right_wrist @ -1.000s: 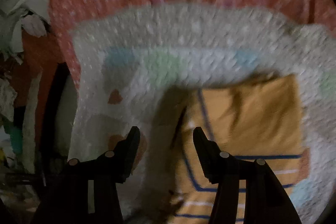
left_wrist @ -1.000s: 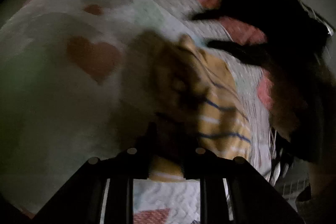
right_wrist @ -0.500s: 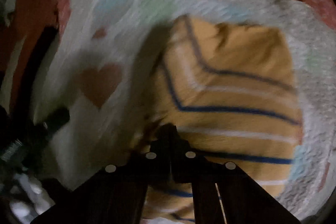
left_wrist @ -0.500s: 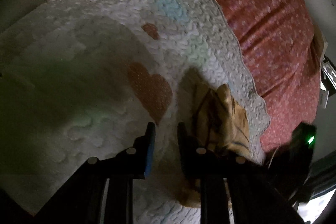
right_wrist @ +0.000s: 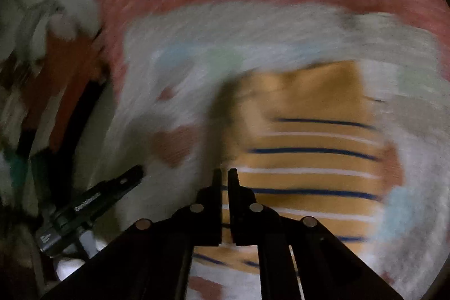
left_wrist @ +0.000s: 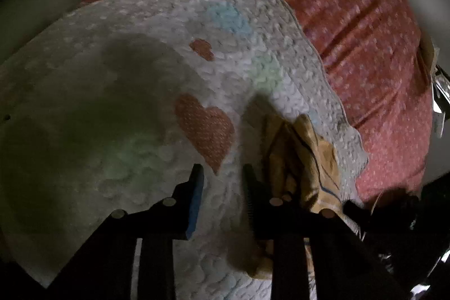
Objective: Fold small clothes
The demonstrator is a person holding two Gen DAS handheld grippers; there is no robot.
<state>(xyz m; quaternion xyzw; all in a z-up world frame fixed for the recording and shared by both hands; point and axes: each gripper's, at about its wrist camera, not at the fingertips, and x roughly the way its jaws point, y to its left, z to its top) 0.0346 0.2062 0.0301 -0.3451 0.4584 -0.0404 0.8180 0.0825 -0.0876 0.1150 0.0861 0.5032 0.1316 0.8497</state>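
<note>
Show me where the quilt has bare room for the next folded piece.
The white quilted mat lies bare left of its large pink heart patch, up to the mat's near-left edge. It is crowded on the right: the yellow striped garment fills the strip between the heart and the scalloped edge beside the red dotted bedsheet.

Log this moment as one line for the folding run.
stage: mid-fold | garment: yellow striped garment on quilt | left gripper: opening, nothing between jaws | right gripper: shut, grip unclear
</note>
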